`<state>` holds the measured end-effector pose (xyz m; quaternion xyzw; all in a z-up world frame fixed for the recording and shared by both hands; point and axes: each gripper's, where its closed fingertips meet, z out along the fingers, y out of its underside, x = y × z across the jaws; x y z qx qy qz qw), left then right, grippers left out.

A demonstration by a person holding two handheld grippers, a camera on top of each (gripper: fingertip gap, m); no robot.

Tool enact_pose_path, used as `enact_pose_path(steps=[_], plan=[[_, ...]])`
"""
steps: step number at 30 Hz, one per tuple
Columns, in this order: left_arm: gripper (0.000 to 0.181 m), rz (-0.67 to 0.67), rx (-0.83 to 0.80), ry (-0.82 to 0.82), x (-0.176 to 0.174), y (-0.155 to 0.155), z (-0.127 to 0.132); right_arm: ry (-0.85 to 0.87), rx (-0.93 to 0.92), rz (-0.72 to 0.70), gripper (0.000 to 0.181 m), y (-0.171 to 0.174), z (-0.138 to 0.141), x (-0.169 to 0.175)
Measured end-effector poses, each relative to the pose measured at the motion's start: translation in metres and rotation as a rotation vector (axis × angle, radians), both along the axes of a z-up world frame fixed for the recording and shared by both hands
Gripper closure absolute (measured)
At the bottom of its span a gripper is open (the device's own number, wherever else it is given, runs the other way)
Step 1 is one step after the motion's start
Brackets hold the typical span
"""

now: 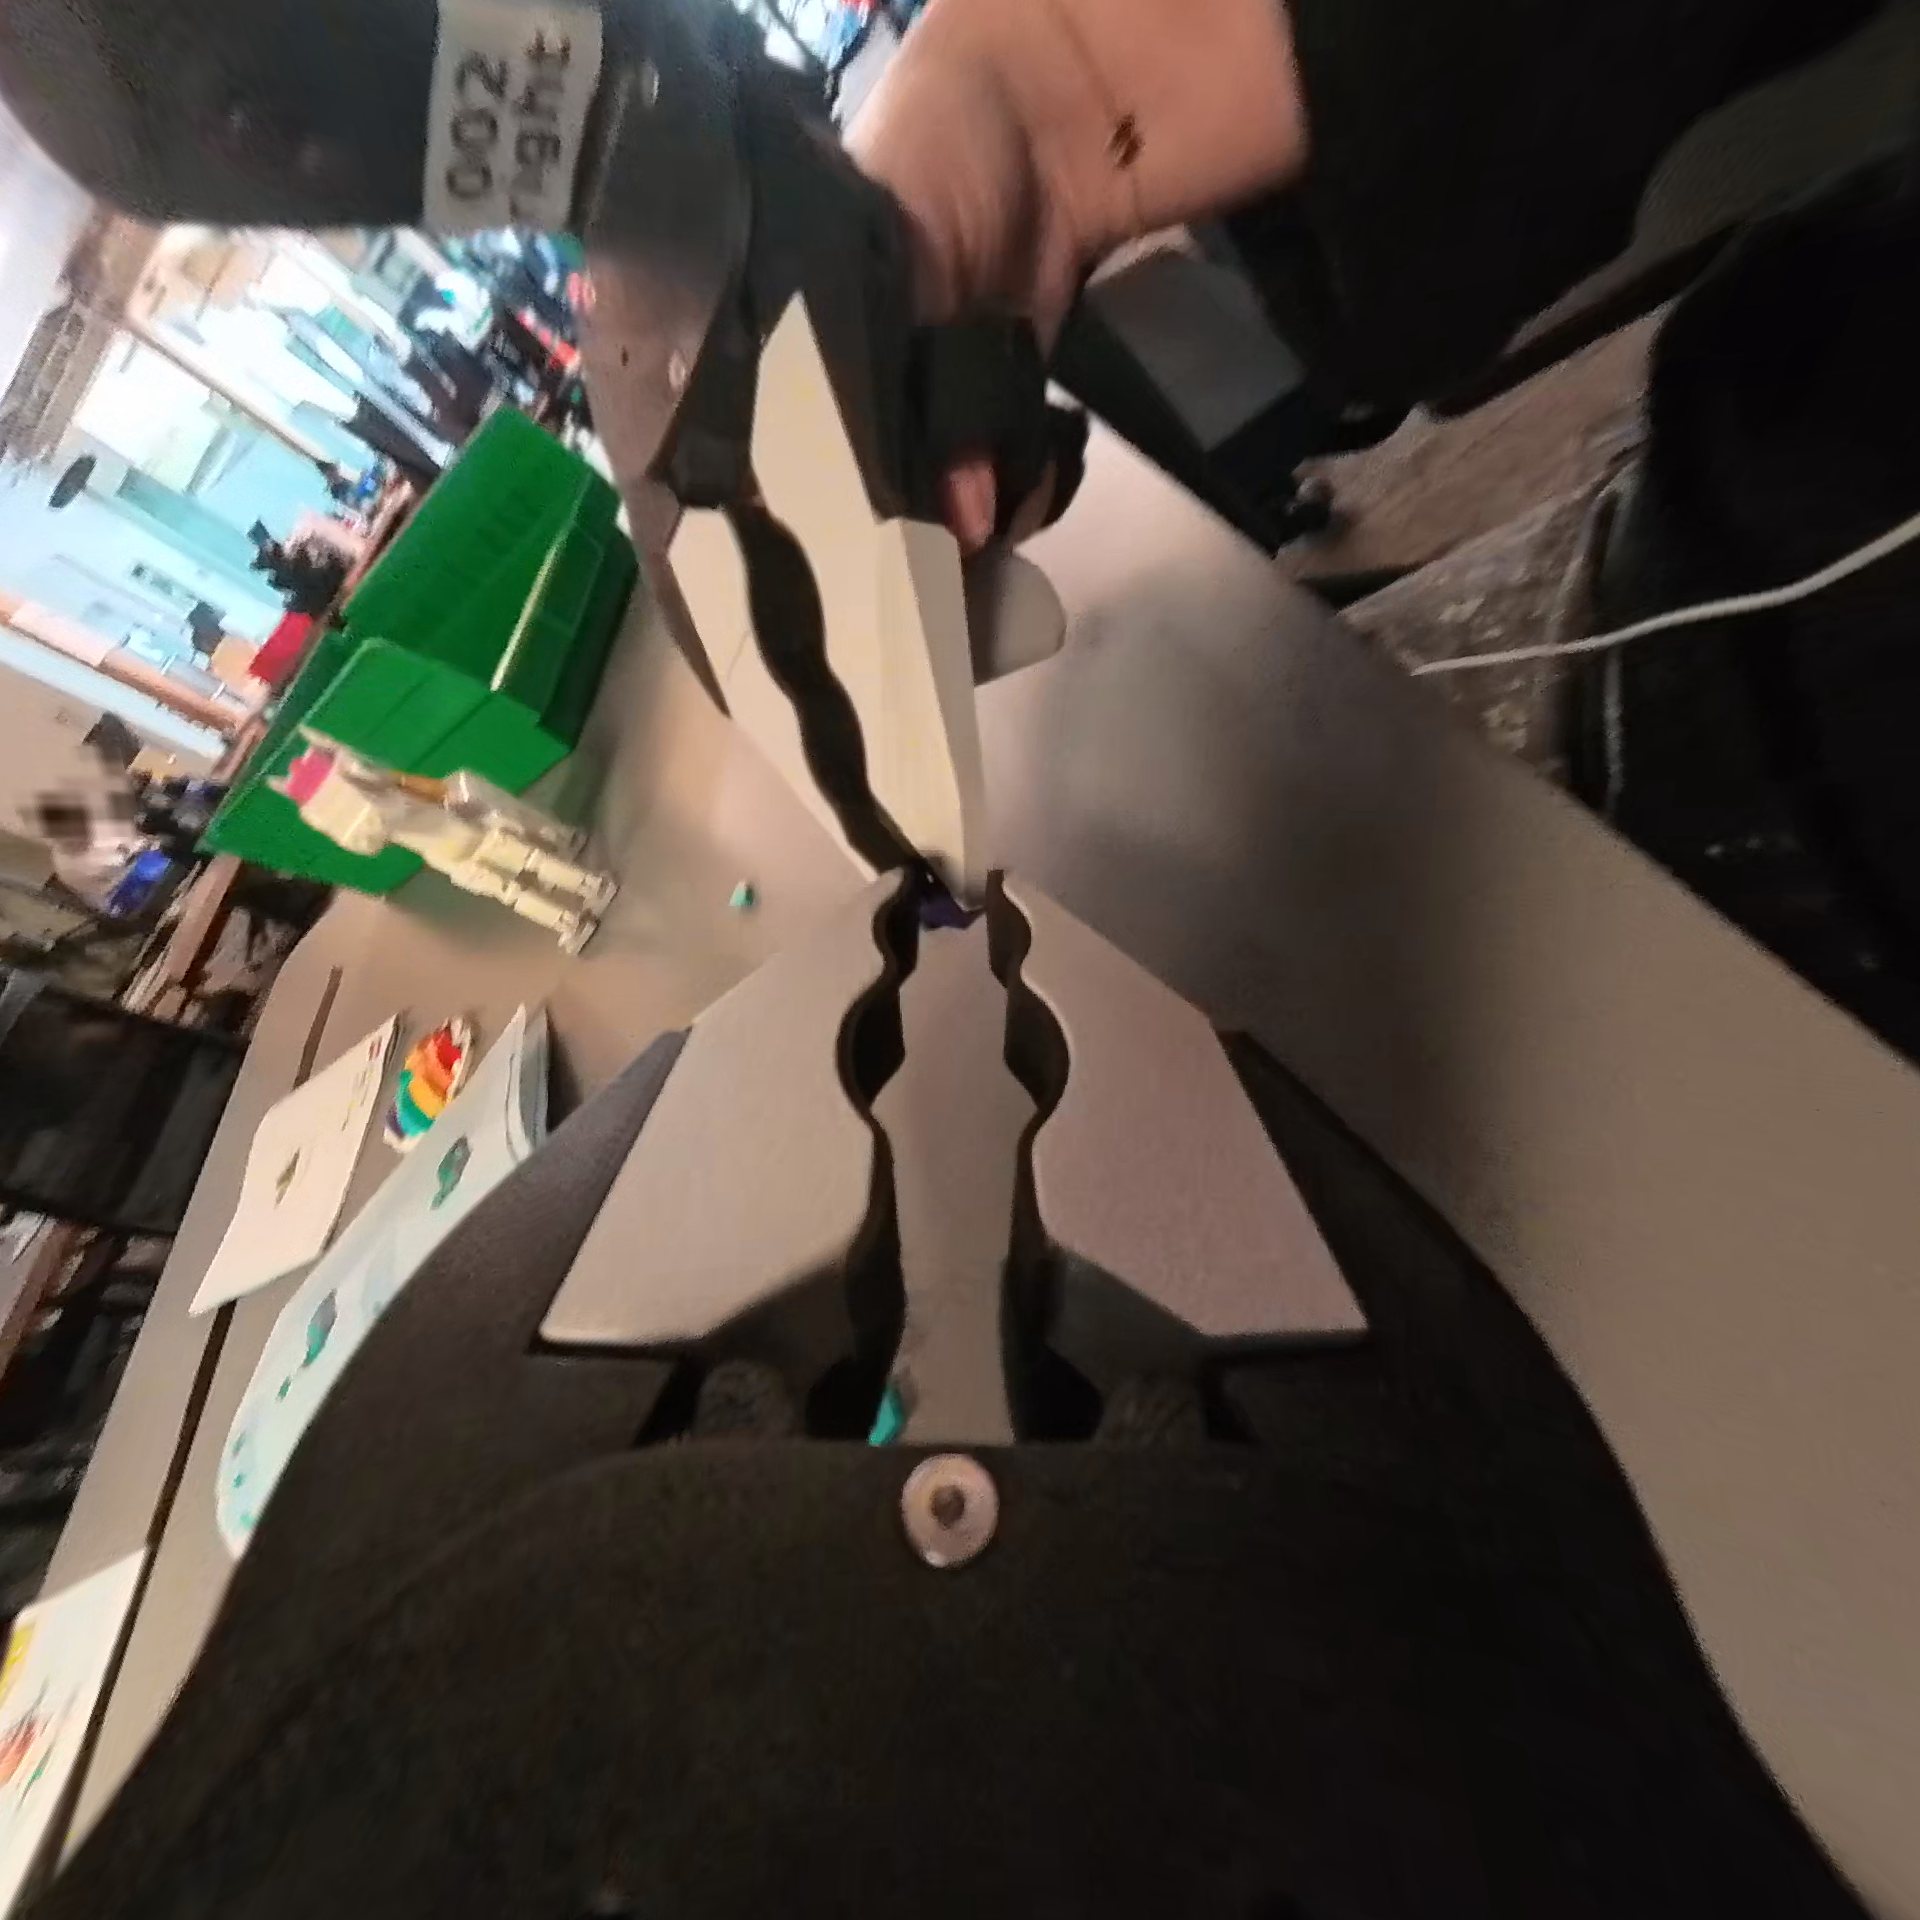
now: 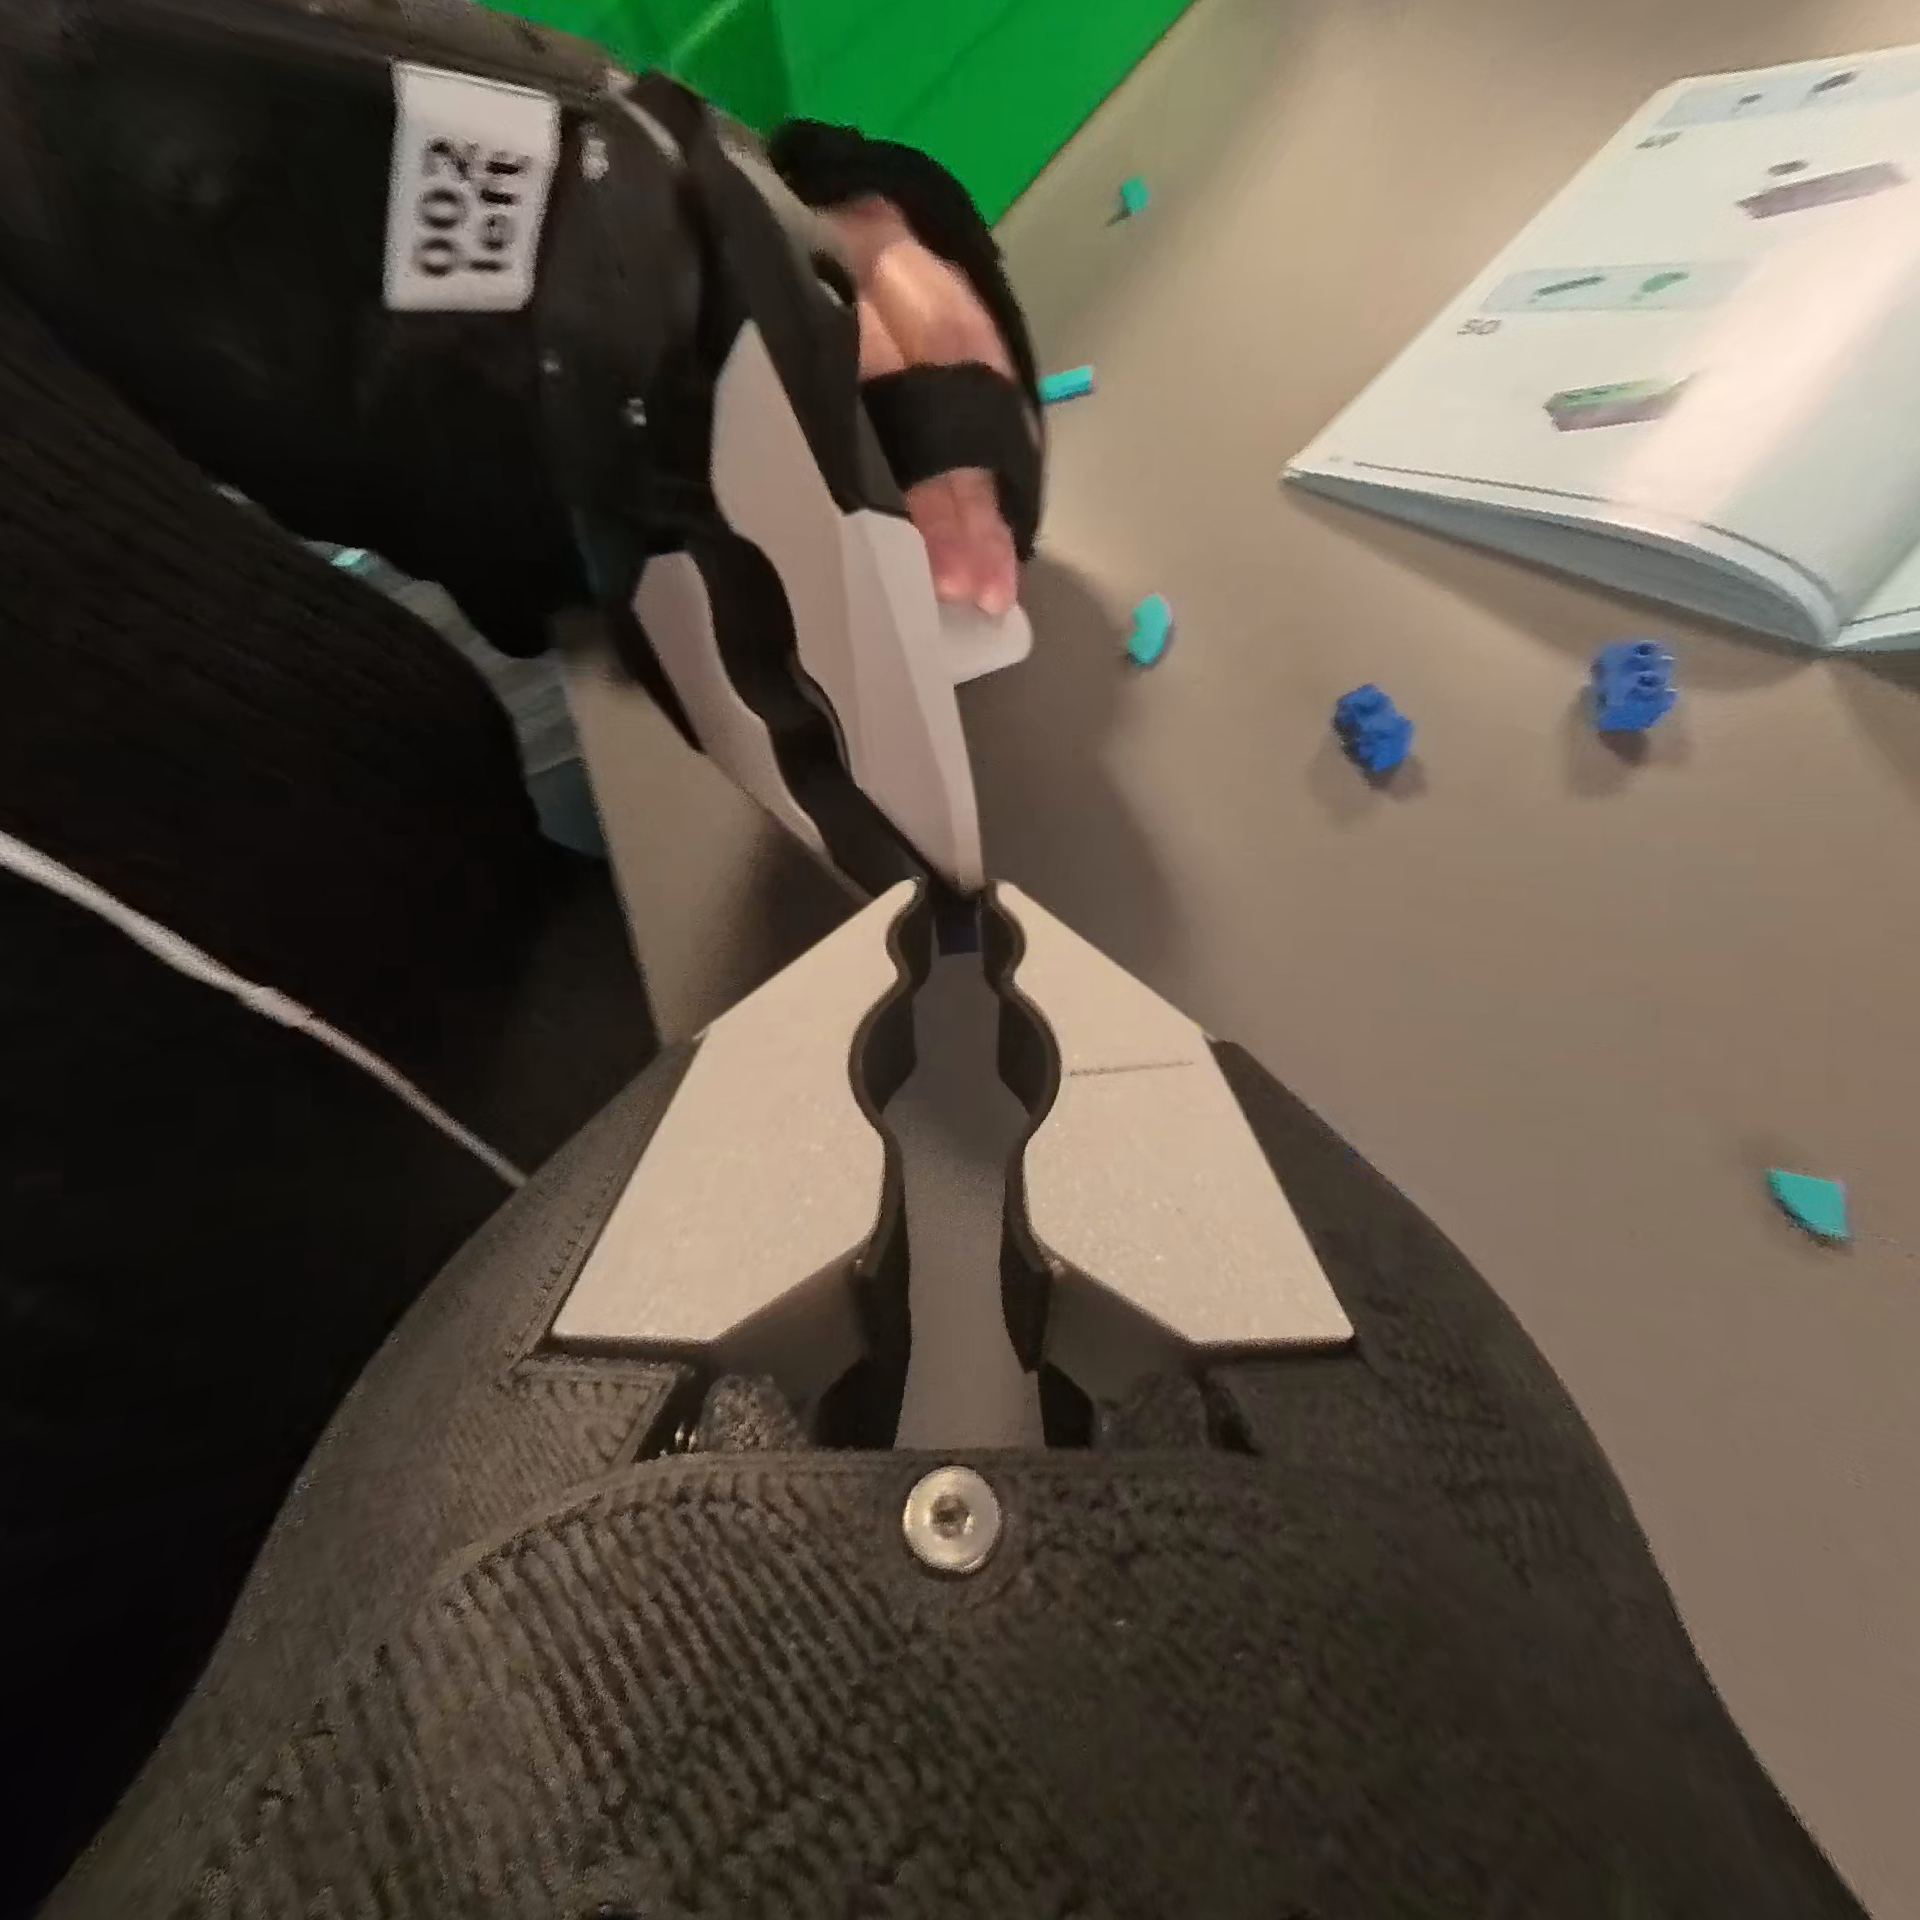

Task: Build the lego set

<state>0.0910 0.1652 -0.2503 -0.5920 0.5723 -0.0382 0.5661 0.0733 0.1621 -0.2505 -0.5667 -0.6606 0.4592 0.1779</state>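
My worry is the small dark purple piece (image 1: pixel 940 914) pinched where my two tools meet tip to tip above the table (image 1: pixel 1195 790): it is tiny, each pair of fingers catches only a sliver of it, and a slight twist or uneven push as I press the parts together could, I judge, pop it free and send it off the near edge toward my lap. The left gripper (image 1: pixel 943 902) has its jaws drawn narrow, the tips bearing on the piece; the right gripper (image 2: pixel 954 912) is likewise narrow, with the same dark piece (image 2: pixel 956 930) sitting just inside its tips. Whether each truly clamps it or only presses against it, I cannot tell, since the blur hides the contact. My right hand (image 1: pixel 997 208) comes down steeply from above with its tool tilted; my left hand (image 2: pixel 925 343) angles in the same way from the opposite side, so the tools meet nearly nose to nose. Loose teal pieces (image 2: pixel 1148 629) and two blue bricks (image 2: pixel 1374 729) lie scattered toward the instruction booklet (image 2: pixel 1662 364) at the table's far side, with the partly built white model (image 1: pixel 457 831) beside the green bins (image 1: pixel 488 623) near the far edge.
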Motion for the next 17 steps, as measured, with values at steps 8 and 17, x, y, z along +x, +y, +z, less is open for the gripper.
enact_pose_path(steps=[8, 17], plan=[[0.169, 0.138, -0.166, 0.017, -0.015, 0.014, -0.015, -0.013, 0.219, -0.151, 0.16, 0.025, -0.014, -0.013], [0.173, 0.262, -0.298, -0.016, -0.038, 0.029, -0.024, 0.105, 0.395, -0.238, 0.152, 0.04, 0.0, -0.004]])
